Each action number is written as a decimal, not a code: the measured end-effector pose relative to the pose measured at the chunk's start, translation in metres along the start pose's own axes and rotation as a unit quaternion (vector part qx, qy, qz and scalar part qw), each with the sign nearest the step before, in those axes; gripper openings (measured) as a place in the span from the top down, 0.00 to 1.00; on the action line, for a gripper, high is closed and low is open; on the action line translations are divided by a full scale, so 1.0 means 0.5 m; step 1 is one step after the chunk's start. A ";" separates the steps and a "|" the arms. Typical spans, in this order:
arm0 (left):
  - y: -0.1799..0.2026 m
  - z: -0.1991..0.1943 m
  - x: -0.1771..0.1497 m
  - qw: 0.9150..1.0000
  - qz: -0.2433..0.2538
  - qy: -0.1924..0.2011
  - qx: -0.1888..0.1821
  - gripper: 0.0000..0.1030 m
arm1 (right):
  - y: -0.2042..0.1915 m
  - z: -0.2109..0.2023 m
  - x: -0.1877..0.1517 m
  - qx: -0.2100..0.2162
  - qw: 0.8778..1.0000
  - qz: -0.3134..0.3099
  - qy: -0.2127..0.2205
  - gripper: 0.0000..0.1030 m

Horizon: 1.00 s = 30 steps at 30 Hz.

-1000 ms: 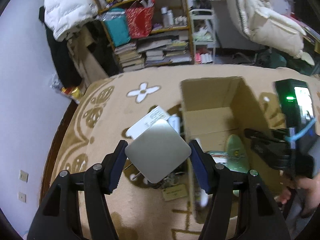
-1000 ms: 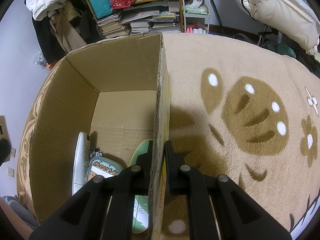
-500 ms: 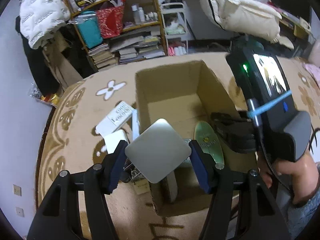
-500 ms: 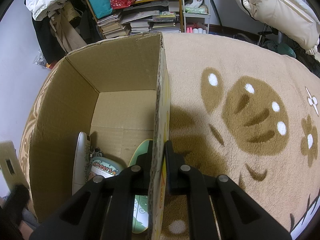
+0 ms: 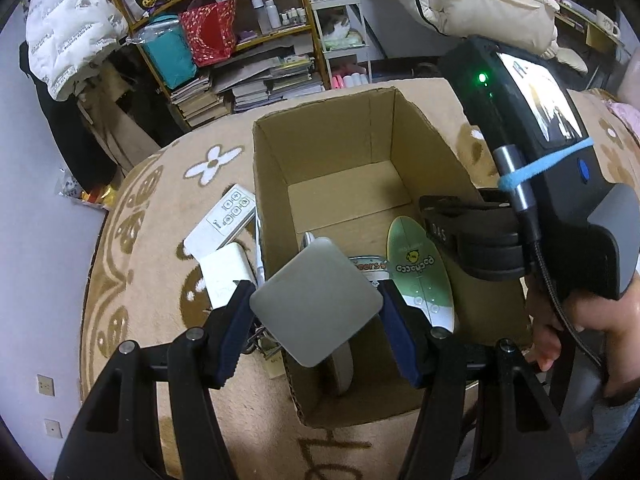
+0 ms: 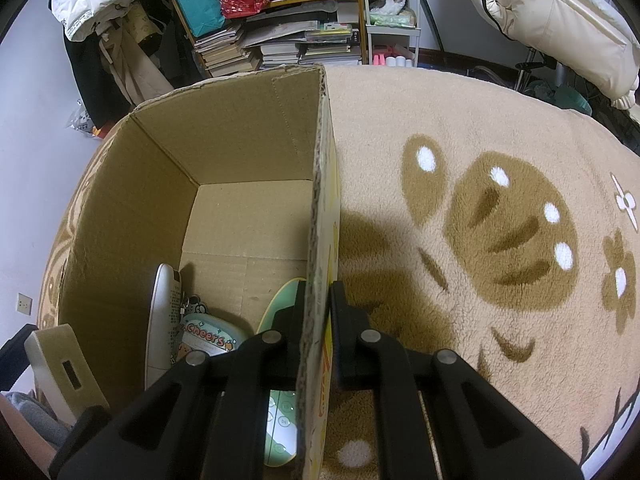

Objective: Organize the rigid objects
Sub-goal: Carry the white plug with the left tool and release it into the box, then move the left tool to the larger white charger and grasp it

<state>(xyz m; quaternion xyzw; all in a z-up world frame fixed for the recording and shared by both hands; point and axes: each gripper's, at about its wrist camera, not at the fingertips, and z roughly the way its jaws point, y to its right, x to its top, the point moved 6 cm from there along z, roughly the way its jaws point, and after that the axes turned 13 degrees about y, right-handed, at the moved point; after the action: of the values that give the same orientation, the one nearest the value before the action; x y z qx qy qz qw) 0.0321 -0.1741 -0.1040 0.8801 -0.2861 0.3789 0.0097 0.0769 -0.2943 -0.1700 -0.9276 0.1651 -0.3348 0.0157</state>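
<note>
My left gripper [image 5: 316,306] is shut on a flat silver square device [image 5: 314,304], held corner to corner above the near left wall of an open cardboard box [image 5: 276,200]. Inside the box lie a green oval remote [image 5: 420,276], a "Cheers" tin [image 5: 366,266] and a white remote on its edge [image 6: 162,320]. My right gripper [image 6: 318,316] is shut on the box's right wall [image 6: 320,208], one finger inside and one outside. The silver device [image 6: 60,368] shows at the lower left of the right wrist view.
On the carpet [image 5: 160,280] left of the box lie a white button remote [image 5: 222,222], a white block [image 5: 226,274] and keys [image 5: 260,340]. Cluttered shelves [image 5: 240,60] stand behind. A hand [image 5: 560,328] holds the right gripper's body [image 5: 540,184] beside the box.
My left gripper has carried the silver device to the right, from above the carpet items to above the box's near left wall. The right gripper has kept its hold on the wall.
</note>
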 end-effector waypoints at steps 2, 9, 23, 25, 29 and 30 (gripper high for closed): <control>0.003 0.000 -0.001 1.000 0.007 0.002 0.004 0.40 | 0.000 0.000 0.000 0.000 1.000 0.000 0.000 0.90; 0.012 0.000 -0.003 1.000 0.017 0.002 0.001 0.39 | 0.000 0.000 0.000 0.000 1.000 0.000 0.000 0.90; 0.008 -0.009 0.000 1.000 0.000 -0.001 -0.020 0.37 | -0.002 0.001 0.000 0.002 1.000 0.000 0.000 0.89; 0.005 -0.011 0.001 1.000 -0.007 -0.003 -0.025 0.35 | -0.004 0.002 -0.001 0.002 1.000 0.000 -0.001 0.89; -0.014 -0.027 0.012 1.000 -0.014 0.008 -0.022 0.21 | -0.003 0.002 -0.004 0.005 1.000 0.002 -0.002 0.89; -0.020 -0.032 0.018 1.000 -0.017 0.012 -0.020 0.15 | -0.003 0.003 -0.004 0.004 1.000 0.002 -0.002 0.89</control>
<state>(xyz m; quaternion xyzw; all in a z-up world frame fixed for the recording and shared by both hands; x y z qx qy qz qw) 0.0316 -0.1663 -0.0847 0.8798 -0.2779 0.3837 0.0372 0.0765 -0.2925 -0.1721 -0.9279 0.1652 -0.3335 0.0204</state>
